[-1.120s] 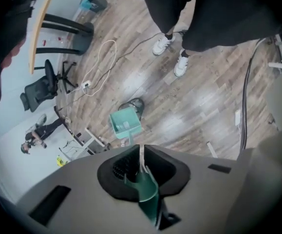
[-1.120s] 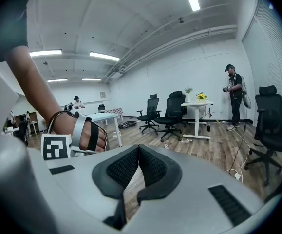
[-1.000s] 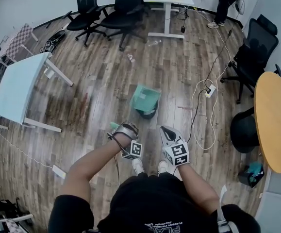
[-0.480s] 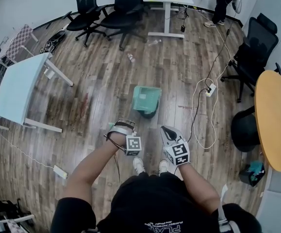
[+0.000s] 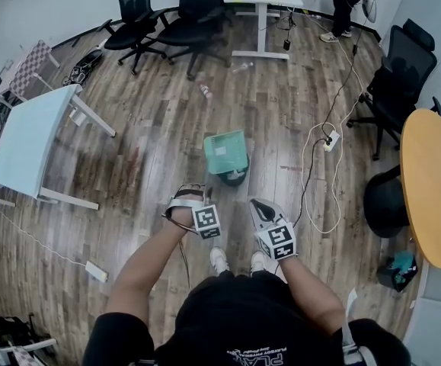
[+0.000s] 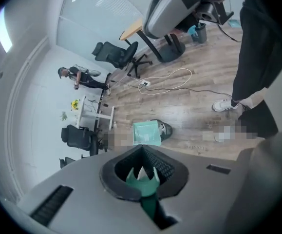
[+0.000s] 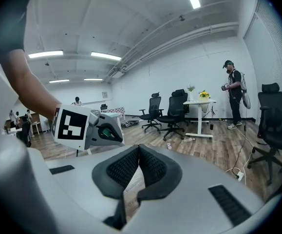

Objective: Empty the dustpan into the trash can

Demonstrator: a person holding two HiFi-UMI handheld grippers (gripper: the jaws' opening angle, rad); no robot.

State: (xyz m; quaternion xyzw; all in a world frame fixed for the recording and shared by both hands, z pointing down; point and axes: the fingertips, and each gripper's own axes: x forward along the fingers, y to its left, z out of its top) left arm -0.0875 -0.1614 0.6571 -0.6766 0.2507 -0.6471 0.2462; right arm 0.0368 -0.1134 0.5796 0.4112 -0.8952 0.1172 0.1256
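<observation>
The left gripper is clenched on the green handle of the dustpan, which hangs over the trash can just beyond the person's feet. The right gripper is clenched shut on nothing. Emptying looks under way, but the pictures don't show whether the contents have dropped.

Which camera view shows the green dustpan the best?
The left gripper view: it shows the dustpan over the trash can and its handle in the shut left gripper. The head view shows only the pan from above; the right gripper view shows no pan.
</observation>
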